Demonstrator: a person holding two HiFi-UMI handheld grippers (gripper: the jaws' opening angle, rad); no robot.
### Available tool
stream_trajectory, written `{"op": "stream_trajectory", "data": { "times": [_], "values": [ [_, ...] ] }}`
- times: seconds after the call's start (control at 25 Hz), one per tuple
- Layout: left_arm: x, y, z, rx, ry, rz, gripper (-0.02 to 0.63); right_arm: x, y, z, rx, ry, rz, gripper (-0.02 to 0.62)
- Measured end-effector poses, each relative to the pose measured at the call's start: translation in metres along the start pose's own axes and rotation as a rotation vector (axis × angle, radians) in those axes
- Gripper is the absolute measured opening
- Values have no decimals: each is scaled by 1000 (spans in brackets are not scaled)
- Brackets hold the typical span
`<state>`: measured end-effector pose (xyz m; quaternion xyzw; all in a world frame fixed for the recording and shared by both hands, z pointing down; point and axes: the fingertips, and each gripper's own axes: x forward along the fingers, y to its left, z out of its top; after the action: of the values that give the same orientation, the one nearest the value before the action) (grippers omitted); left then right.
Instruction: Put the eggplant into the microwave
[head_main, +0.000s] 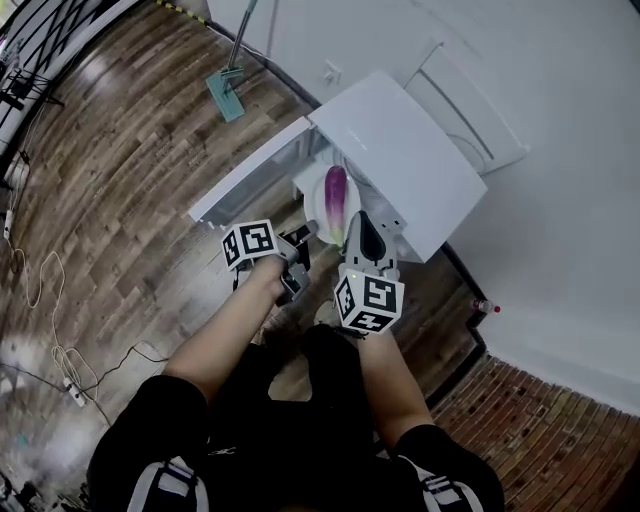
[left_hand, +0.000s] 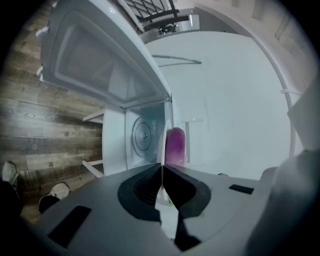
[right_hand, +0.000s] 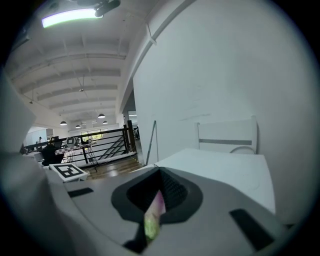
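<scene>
A white microwave (head_main: 400, 150) stands with its door (head_main: 250, 170) swung open to the left. The purple eggplant (head_main: 335, 198) hangs in front of the opening, green stem end toward me. My right gripper (head_main: 362, 238) is shut on that stem end, and in the right gripper view the eggplant (right_hand: 154, 216) sits pinched in the right gripper (right_hand: 156, 200). My left gripper (head_main: 297, 252) is just left of it, below the door. In the left gripper view the left gripper (left_hand: 161, 172) is shut with nothing in it, and beyond it are the eggplant (left_hand: 175, 146), the turntable (left_hand: 143, 135) and the door (left_hand: 100, 60).
A mop (head_main: 228, 90) leans on the white wall behind the door. A white frame (head_main: 470, 110) stands behind the microwave. Cables (head_main: 50, 300) lie on the wood floor at left. A small red-capped item (head_main: 487, 307) sits by the brick strip at right.
</scene>
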<state>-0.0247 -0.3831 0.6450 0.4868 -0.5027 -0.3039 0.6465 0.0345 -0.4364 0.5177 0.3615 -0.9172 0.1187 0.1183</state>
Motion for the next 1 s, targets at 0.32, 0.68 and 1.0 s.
{"op": "stream_trajectory", "data": {
  "times": [0.32, 0.68, 1.0],
  "values": [
    [68, 91, 35, 28, 72, -43, 12, 37, -2, -99, 6, -63, -13, 6],
    [146, 125, 60, 93, 145, -145, 12, 75, -26, -190, -117, -80, -49, 6],
    [176, 117, 69, 94, 147, -165, 12, 61, -25, -218, -104, -67, -65, 6]
  ]
}}
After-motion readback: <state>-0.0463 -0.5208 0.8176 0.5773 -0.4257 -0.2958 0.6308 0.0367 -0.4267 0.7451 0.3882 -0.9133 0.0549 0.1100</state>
